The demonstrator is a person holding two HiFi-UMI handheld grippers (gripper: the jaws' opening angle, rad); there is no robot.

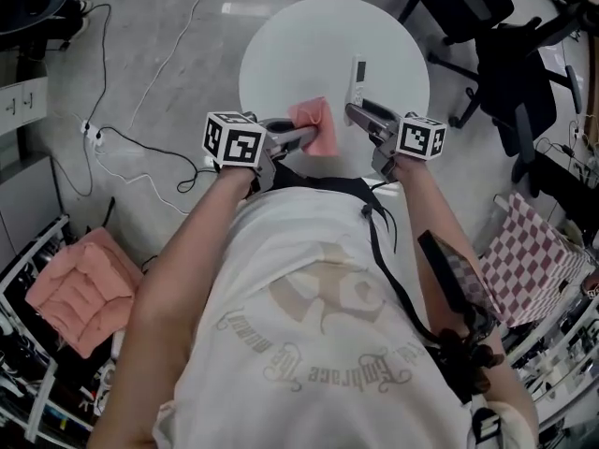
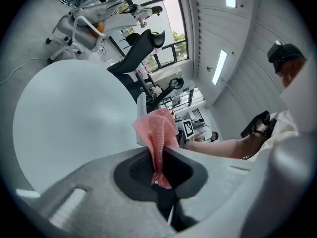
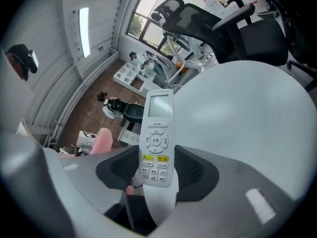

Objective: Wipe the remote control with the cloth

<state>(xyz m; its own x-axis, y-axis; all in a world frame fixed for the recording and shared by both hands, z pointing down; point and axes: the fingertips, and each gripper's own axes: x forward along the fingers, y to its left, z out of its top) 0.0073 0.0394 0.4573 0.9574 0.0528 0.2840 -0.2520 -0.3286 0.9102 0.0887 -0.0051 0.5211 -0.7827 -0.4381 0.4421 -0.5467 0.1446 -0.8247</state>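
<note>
Left gripper (image 2: 159,168): clenched on a bunched pink waffle-weave cloth (image 2: 157,132), with a loose fold sticking out past the jaws.

Right gripper (image 3: 157,176): jaws wide but grasping the lower end of a slim white plastic remote control (image 3: 157,145). Button face and small screen are turned toward the camera.

Both items are over the round white table (image 1: 281,54) in front of the person, cloth to the left of the remote, near it but apart.

Progress, as judged: both things are in hand, so the pick-up is done. There is no cloth-to-remote contact yet, so wiping looks unstarted. Left to do: bring them together and rub the face and sides.
</note>
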